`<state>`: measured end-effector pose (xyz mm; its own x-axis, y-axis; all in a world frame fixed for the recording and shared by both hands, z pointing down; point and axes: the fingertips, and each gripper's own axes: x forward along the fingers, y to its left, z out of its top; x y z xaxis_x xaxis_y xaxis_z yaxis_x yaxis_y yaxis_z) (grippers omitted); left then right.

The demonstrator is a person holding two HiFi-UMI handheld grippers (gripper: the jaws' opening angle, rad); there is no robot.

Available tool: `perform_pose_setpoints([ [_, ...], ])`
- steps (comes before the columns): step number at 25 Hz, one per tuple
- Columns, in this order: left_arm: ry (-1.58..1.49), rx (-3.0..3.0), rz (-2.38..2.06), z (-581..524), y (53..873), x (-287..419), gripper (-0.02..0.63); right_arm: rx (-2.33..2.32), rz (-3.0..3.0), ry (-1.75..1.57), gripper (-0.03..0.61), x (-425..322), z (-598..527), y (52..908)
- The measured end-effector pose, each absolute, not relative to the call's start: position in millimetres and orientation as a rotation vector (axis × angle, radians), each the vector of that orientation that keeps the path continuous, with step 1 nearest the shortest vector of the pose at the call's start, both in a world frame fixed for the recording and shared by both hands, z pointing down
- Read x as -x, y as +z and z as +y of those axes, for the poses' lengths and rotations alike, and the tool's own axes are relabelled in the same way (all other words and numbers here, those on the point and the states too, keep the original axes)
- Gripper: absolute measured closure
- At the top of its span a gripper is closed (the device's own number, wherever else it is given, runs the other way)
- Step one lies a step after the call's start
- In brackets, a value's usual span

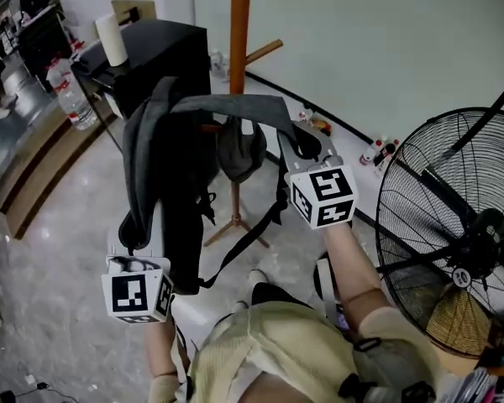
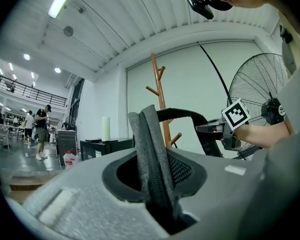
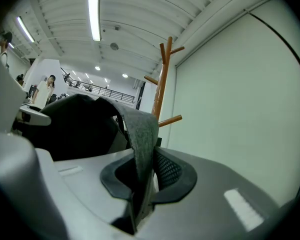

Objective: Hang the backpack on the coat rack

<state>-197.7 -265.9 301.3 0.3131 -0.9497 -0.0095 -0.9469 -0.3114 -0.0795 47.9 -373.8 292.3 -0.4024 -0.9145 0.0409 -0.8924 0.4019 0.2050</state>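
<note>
So the backpack (image 1: 183, 225) is black with grey padded straps, dangling mid-frame in the head view, right below the wooden coat rack (image 1: 239, 32) at top centre, not on a peg. Left tongs (image 2: 157, 196) are clenched on the shoulder strap (image 1: 141, 158), and right tongs (image 3: 140, 196) are clamped on the second strap (image 1: 235, 105).

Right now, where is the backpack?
In the head view the backpack hangs in mid-air at centre. Its grey straps are clamped in the left gripper and the right gripper, just short of the wooden coat rack.
</note>
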Motion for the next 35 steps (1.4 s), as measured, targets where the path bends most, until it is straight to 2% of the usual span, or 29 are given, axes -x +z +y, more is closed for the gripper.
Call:
perform_pose_setpoints([
  [16, -0.150, 2.446, 1.906, -331, 331, 191, 0.517, -1.521, -2.538, -0.096, 0.541, -45, -456, 339],
  [35, -0.122, 2.477, 1.916, -352, 375, 183, 0.517, -1.510, -2.528, 0.039, 0.541, -43, -463, 379],
])
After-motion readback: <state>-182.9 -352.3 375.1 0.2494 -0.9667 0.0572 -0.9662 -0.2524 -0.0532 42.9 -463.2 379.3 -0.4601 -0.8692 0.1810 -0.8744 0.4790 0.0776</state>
